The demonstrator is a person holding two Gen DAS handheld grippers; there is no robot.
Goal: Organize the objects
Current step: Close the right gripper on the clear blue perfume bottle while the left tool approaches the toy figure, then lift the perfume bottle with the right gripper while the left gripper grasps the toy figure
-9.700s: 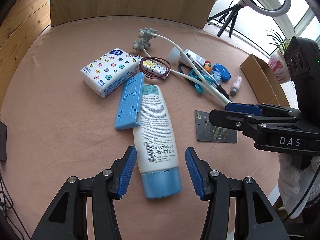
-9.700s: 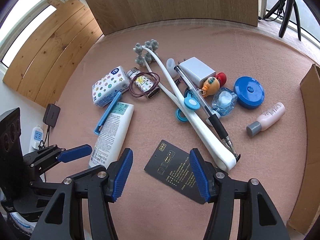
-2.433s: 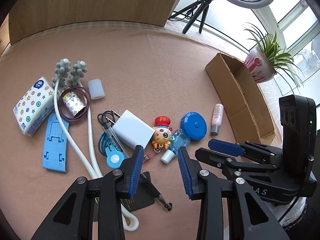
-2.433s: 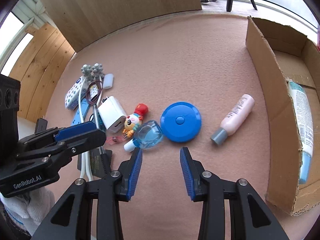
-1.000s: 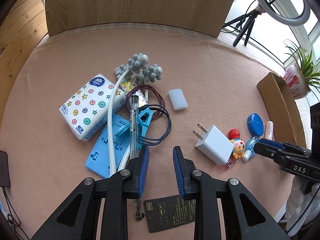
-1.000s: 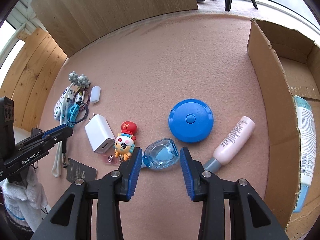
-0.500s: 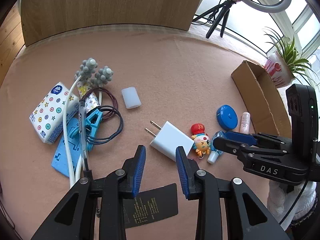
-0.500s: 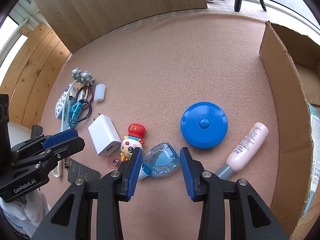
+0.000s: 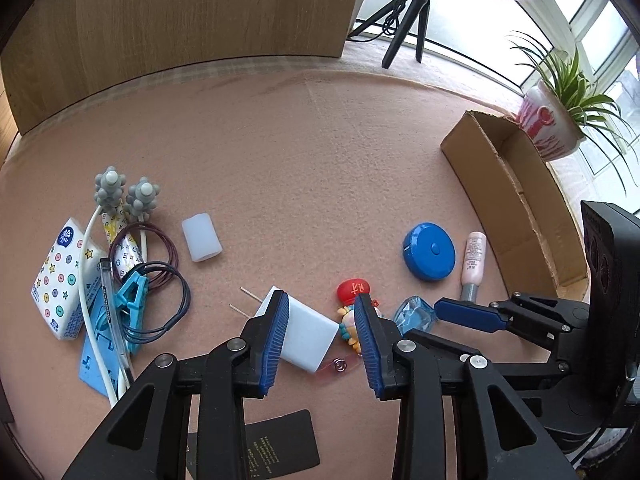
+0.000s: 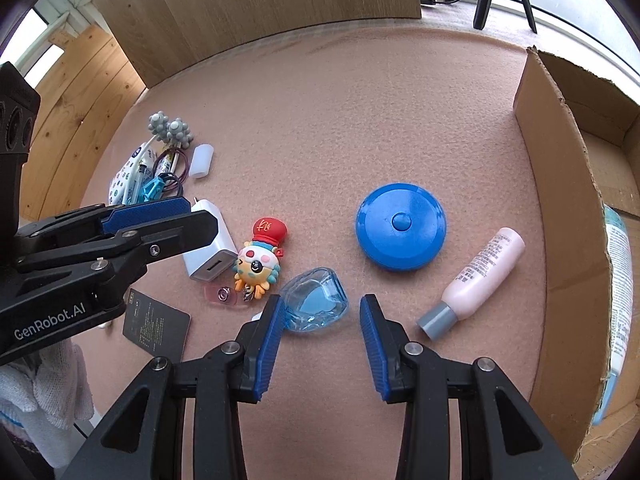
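Tube [image 10: 618, 280] in box [image 10: 560, 200] shows only from right wrist.

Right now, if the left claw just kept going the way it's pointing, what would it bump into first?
Most likely the white charger plug. The left gripper points down at it, its jaws opening with nothing gripped yet. The cartoon keychain lies just beside it, so depth leaves some doubt.

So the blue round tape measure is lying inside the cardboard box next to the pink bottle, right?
Not quite. The blue round tape measure lies on the felt table, outside the cardboard box, next to the pink bottle. The right wrist view shows it.
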